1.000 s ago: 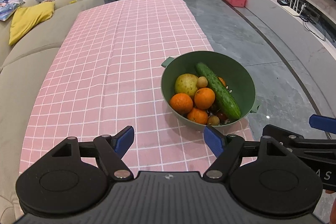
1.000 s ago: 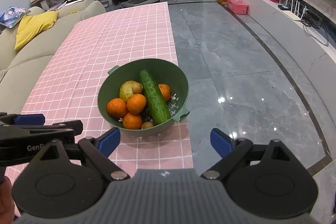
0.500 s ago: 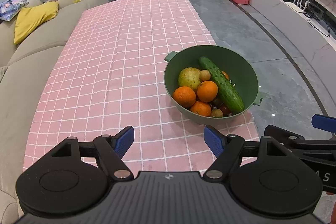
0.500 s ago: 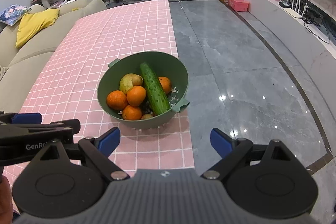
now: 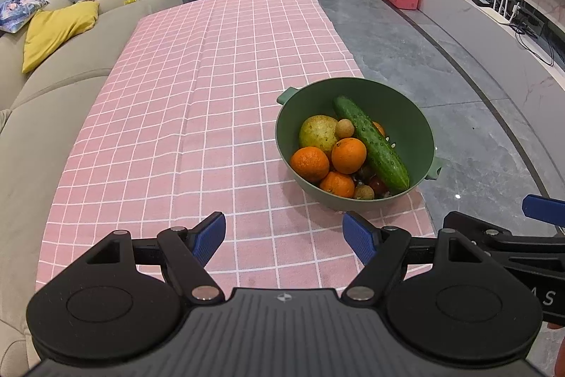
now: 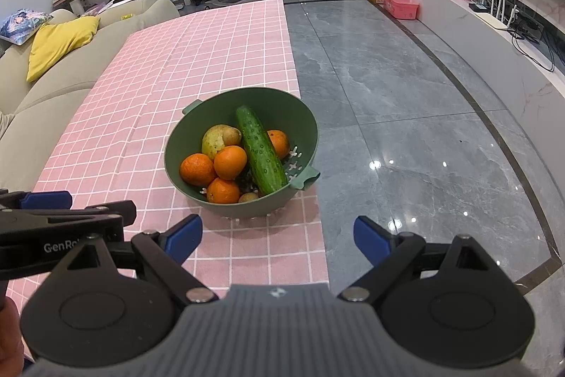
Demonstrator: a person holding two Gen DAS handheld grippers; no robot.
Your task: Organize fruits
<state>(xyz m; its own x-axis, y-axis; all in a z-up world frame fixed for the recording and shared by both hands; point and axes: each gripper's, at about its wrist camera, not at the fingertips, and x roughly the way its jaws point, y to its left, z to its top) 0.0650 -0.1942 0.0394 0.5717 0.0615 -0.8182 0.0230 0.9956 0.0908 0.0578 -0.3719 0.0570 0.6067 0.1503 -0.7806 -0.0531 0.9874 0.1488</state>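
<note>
- Left gripper (image 5: 283,234), black frame with blue finger pads, is hovering over the near end of the pink checked tablecloth (image 5: 197,115); jaws spread wide, gripping nothing.
- Right gripper (image 6: 278,237), same black-and-blue build, is hanging at the near right edge of the cloth, partly over the grey marble floor (image 6: 406,115); jaws also released wide, nothing between them.
- Both grippers are sitting side by side, each showing in the other's view, both well short of the bowl.
- Round green plastic colander bowl (image 5: 409,122) with small side handles is sitting on the cloth near its right edge, ahead of both grippers.
- Long dark green cucumber (image 5: 370,142) is lying diagonally across the pile inside the bowl, far end leaning toward the far wall.
- Three orange mandarins (image 5: 348,155) are clustering at the near left of the bowl, touching each other; a fourth orange one (image 6: 279,142) is peeking out right of the cucumber.
- Yellow-green pear (image 5: 317,131) is resting behind the mandarins, a small brown round fruit (image 5: 344,128) touching it beside the cucumber.
- Small dark fruits are showing at the bowl bottom, too hidden to tell.
- Beige sofa (image 5: 42,108) with yellow cushion (image 5: 56,30) is running along the left.
</note>
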